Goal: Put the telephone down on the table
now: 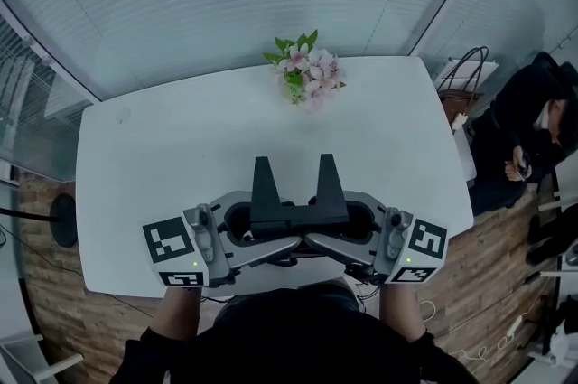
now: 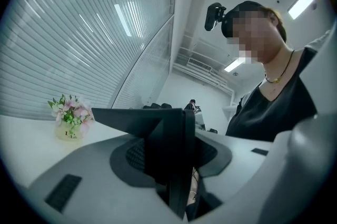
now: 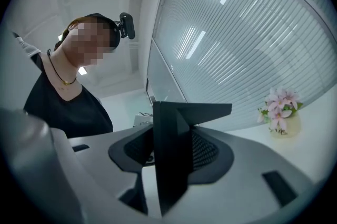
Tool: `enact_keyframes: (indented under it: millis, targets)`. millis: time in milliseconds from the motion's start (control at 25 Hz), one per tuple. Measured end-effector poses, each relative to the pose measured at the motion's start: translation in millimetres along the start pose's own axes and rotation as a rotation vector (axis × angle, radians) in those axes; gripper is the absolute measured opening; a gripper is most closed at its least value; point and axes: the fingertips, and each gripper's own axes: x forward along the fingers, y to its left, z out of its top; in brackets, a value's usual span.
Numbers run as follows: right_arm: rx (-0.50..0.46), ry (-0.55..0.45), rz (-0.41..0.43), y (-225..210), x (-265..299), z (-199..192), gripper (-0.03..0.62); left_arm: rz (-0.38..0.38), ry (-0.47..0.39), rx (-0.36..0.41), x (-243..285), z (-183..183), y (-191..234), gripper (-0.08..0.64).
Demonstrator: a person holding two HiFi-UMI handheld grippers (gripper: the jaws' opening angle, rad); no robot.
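Telephone (image 1: 298, 212) | long axis spans left tool (image 1: 259, 224) to right tool (image 1: 348, 224) | I grip both ends, jaws half-wide | bench (image 1: 163, 147) beneath

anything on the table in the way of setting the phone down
Nothing visible does. The left gripper and right gripper clamp the phone over the table, bare where visible; the flowers stand well away at the far edge.

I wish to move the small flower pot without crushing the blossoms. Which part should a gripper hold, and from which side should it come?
Grip the pale rounded pot below the flowers, jaws level across its sides. Come low over the table from the near side: the blooms spread wider than the pot, so a top grip would likely crush them.
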Motion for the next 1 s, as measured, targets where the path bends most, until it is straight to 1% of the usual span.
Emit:
enact_keyframes:
  millis: [400,1000]
  targets:
    - [0.055,0.009,-0.041,-24.2,0.5,-20.8,0.195,-0.025,0.015,-0.065,2.5,-20.2,24.2,0.183]
    - [0.125,0.013,-0.077,-36.8,-3.7,-53.0,0.195,-0.043,0.044,-0.133,2.2,-52.0,36.7,0.183]
